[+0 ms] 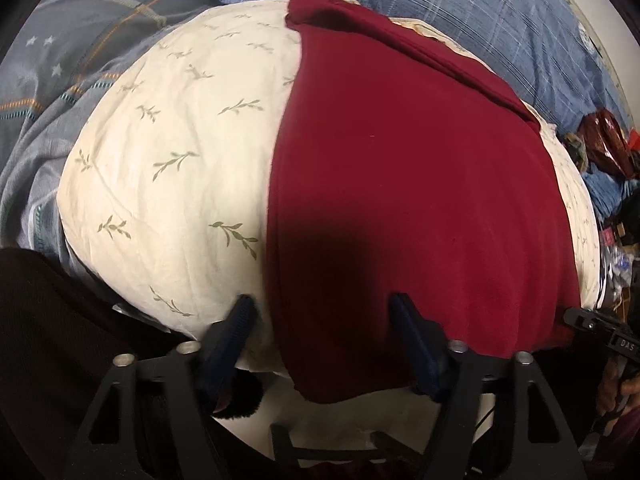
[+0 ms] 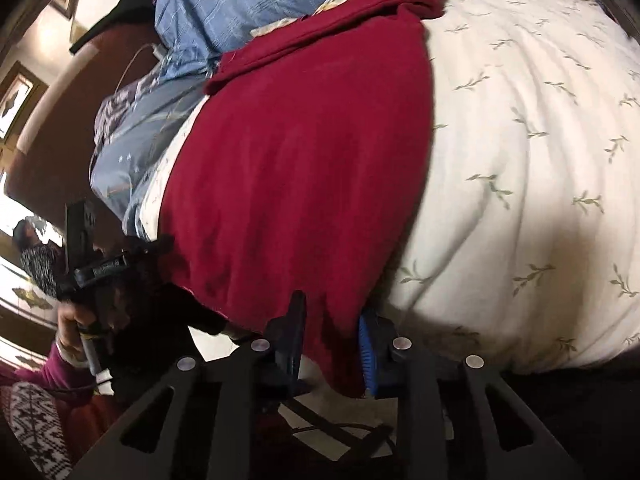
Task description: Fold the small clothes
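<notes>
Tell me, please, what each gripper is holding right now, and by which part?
The right gripper pinches the red garment at its near hem corner. The left gripper straddles the hem's other corner, jaws apart, not gripping yet.

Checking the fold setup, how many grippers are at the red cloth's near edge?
2. The left gripper straddles one near corner of the red cloth, pads apart; the right gripper pinches the other corner. None looks hidden.

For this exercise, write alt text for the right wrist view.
The right gripper pinches the near edge of a dark red cloth that lies over a cream leaf-print pillow. Blue bedding sits behind.
</notes>
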Motion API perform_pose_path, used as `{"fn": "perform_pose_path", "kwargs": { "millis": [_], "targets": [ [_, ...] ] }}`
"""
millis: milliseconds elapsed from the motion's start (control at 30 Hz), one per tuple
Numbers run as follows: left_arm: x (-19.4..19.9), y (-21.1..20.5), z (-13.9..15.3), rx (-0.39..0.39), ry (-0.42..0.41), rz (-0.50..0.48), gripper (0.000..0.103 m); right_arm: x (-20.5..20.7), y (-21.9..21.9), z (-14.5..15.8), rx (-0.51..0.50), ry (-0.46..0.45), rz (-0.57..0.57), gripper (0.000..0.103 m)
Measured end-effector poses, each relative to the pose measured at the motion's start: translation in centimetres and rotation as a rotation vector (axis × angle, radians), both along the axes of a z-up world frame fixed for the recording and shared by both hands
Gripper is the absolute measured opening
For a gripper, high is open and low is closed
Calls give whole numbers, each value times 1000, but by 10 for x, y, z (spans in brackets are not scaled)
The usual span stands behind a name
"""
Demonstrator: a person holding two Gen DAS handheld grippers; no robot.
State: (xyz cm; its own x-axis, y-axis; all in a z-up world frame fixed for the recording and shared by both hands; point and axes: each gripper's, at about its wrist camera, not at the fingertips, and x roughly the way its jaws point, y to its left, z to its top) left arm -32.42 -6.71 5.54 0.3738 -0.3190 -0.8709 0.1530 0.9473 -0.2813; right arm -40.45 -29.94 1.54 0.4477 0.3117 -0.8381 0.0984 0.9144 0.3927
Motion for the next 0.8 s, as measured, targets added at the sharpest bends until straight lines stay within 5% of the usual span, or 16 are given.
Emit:
{"fn": "perform_pose_path", "kwargs": {
  "millis": [67, 167, 333, 400, 500, 533, 800],
  "targets": [
    [0, -1, 0, -6, -5, -17, 46, 3, 4, 0, -18, 1, 26, 17],
    [0, 1, -5, -15, -14, -19, 46, 5, 0, 0, 8, 8, 21, 13],
    [-2, -1, -5, -39, -17, -28, 57, 9, -2, -10, 19, 48, -2, 27],
    [-1, -2, -3, -17, -21, -35, 54, 8, 3, -1, -10, 21, 21, 13],
    [0, 1, 3, -32, -15, -29, 29, 4, 4, 24, 26, -51, 33, 11],
    [1, 2, 7, -57, -3, -38, 13, 3, 4, 32, 33, -72, 35, 10],
    [20, 4, 74, -180, -142, -96, 10, 23, -15, 104, 118, -299, -11, 10]
  ]
}}
